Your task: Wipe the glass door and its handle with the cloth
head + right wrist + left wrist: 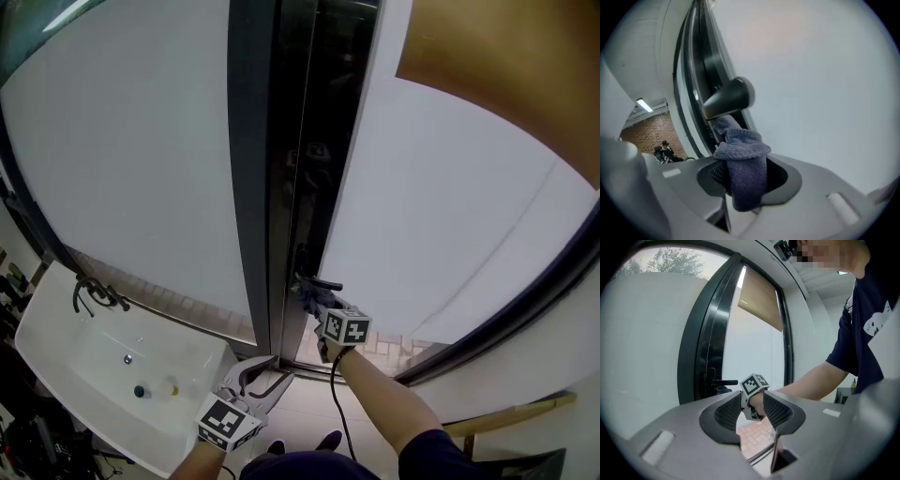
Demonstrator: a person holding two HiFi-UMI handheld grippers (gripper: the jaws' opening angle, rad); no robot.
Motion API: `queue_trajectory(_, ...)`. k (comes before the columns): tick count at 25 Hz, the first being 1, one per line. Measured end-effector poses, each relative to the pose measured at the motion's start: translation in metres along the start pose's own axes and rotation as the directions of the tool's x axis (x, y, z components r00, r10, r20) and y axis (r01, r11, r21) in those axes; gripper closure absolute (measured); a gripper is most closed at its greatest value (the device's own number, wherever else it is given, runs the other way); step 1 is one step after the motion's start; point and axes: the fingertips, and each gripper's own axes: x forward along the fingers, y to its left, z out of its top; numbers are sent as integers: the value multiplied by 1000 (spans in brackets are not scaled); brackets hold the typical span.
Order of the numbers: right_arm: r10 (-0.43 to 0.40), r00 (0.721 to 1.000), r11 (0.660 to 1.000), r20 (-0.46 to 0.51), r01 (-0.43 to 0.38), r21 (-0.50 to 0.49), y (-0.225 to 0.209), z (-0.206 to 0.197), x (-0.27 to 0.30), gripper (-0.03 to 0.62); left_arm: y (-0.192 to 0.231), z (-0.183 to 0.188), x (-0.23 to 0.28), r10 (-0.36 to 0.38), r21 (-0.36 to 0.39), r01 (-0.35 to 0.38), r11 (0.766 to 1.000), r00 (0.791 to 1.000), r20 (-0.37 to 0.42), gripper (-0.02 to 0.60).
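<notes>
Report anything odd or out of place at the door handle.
Nothing stands out. The right gripper holds the cloth up under the handle of the glass door; the left gripper hangs open and empty.

No words, numbers or brands are legible anywhere. The marker cube [345,328] on the right tool [314,294] carries only black-and-white squares, no letters.

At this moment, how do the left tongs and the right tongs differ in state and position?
The left tongs stand open with nothing between them; the right tongs are shut on a blue-grey knitted cloth. The left tongs hang low, apart from the white glass door; the right tongs are up at its dark lever handle, with the cloth reaching the handle's underside. Both carry a cube with square markers.
</notes>
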Motion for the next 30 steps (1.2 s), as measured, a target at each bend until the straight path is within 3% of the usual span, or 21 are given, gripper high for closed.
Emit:
queue_trajectory(5,114,993,989,32,-111,-101,51,22,12,448,-4,2,4,-10,4,10,1000,1000,8,437)
queue_trajectory(9,68,997,996,29,-66,-66,50,33,31,448,-5,4,4,-4,0,4,1000,1000,4,437)
queue_trajectory(14,26,1000,989,3,-25,-144,44,35,36,445,1,-1,4,16,1,-16,1000,1000,-9,437)
queue_trajectory(24,-36,999,997,-17,35,-66,18,21,28,447,-4,2,3,9,-2,-9,1000,1000,-5,437)
queue_trajectory(30,-89,995,993,-54,93,71,-26,-8,14,447,-6,-3,1,5,-5,-5,1000,1000,-10,437)
